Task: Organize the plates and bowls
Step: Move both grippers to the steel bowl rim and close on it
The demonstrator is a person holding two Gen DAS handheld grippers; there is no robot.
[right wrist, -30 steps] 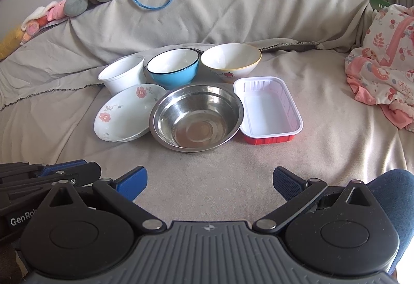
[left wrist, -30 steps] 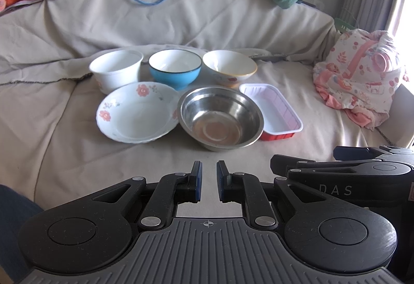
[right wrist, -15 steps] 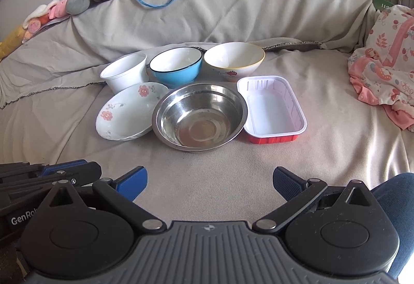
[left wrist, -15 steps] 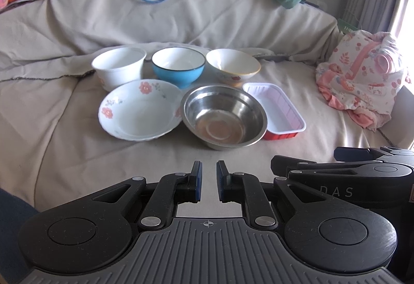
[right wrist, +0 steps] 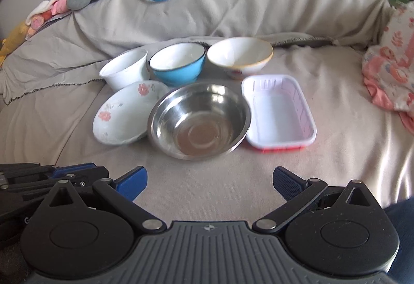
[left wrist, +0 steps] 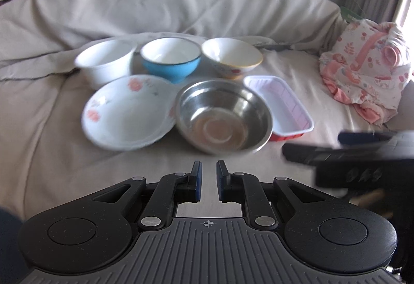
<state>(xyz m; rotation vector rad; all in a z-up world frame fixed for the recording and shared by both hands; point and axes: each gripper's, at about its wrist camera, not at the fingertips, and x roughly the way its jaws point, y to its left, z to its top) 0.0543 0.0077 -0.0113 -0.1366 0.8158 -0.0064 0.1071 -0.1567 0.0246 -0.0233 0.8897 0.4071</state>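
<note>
evidently nothing was sorted yet: every dish lay single on the couch, none stacked in another. ahead of the right tongs, whose jaws stood wide with nothing between them, sat the steel bowl, nearest and dead ahead. the floral plate touched it on the left, and the white tray lay just beside it on the right. behind these, farther from the tongs, ran a row of three: white bowl, blue bowl and cream bowl, close together.

the left tongs held nothing, jaws narrow with a small gap between them, and pointed at the near edge of the steel bowl, with the floral plate ahead to their left. both tongs hung short of the dishes, touching none. by my reckoning the whole job remained: nesting the bowls, and gathering plate and tray.
</note>
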